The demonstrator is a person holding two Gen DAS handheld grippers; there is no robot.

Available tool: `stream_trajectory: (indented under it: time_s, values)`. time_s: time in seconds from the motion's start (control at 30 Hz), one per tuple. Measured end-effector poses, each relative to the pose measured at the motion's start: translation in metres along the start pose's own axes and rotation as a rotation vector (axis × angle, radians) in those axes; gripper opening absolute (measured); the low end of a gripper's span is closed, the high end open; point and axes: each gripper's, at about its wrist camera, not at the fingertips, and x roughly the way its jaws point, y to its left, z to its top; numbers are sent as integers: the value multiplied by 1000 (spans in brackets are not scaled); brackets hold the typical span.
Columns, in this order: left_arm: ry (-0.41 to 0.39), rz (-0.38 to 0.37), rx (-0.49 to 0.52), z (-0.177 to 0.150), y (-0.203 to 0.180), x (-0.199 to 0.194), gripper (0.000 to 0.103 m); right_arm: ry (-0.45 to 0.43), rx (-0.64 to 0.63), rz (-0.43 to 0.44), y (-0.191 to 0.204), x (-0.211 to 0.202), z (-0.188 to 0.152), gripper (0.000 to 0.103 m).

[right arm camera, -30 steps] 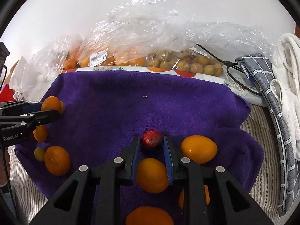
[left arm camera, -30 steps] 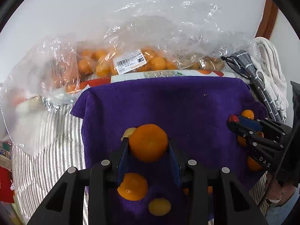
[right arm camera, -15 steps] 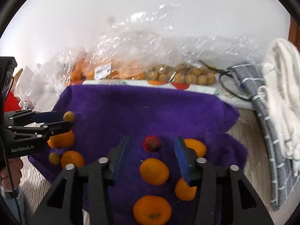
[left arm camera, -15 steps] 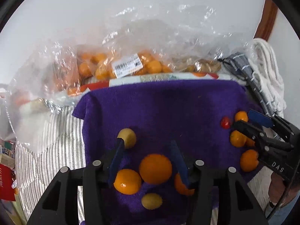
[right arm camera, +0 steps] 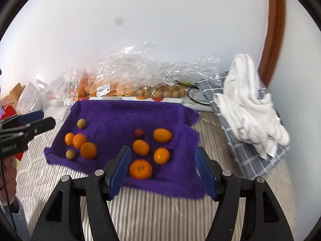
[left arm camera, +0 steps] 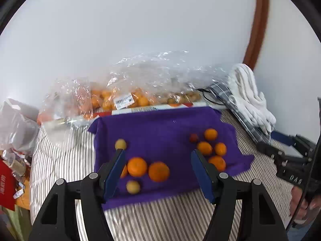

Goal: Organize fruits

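A purple cloth (left arm camera: 160,132) (right arm camera: 124,120) lies on the striped surface with two groups of fruit. The left group has oranges (left arm camera: 137,166) (right arm camera: 88,150) and small yellow-green fruits (left arm camera: 120,144) (right arm camera: 81,123). The right group has several oranges (left arm camera: 210,134) (right arm camera: 140,169) and a small red fruit (left arm camera: 193,138) (right arm camera: 138,133). My left gripper (left arm camera: 157,153) is open and empty, held back above the cloth's near edge. My right gripper (right arm camera: 163,150) is open and empty, also back from the cloth. Each gripper shows at the other view's edge (left arm camera: 289,150) (right arm camera: 26,128).
Clear plastic bags of oranges and small brown fruits (left arm camera: 128,98) (right arm camera: 140,88) lie behind the cloth against the white wall. A white towel (right arm camera: 248,108) on a grey checked cloth (right arm camera: 246,156) sits at the right. Crumpled bags and clutter (left arm camera: 14,132) are at the left.
Both grippers opened, letting go of an orange (left) and the red fruit (right), then pulled back and up from the cloth. The fruits now rest on the cloth.
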Motion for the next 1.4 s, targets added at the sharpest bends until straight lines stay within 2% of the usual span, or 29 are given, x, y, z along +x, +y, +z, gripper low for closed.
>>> stream_trajectory:
  time_s: [0.13,0.2,0.33,0.4,0.47,0.67,0.9,1.4]
  values:
    - [-26,29,-19,-20,-8,-33,68,-19,2,-23,2,-34,-16,66]
    - [-56,51,-42,-30,-11,-55,73,-34,19,-20,1,-48,-24,67]
    - [-98,78,-95,-42,-13,-86,79,-94,4,-31,7,-78,-42,91]
    - [-129,82,-111,-48,-16,-103,85,-122,5,-6,8,-95,-50,94]
    - [-153,91,-117,-52,-20,-117,87,-145,21,36,6,-110,-57,102]
    - [-187,113,-106,-65,-38,-147,92,-181,11,-1,4,-146,-76,103]
    - [-216,136,-81,-72,-55,-166,92,-181,32,-20,-4,-164,-92,103]
    - [-208,142,-60,-76,-66,-165,92,-192,82,-31,-19,-169,-93,103]
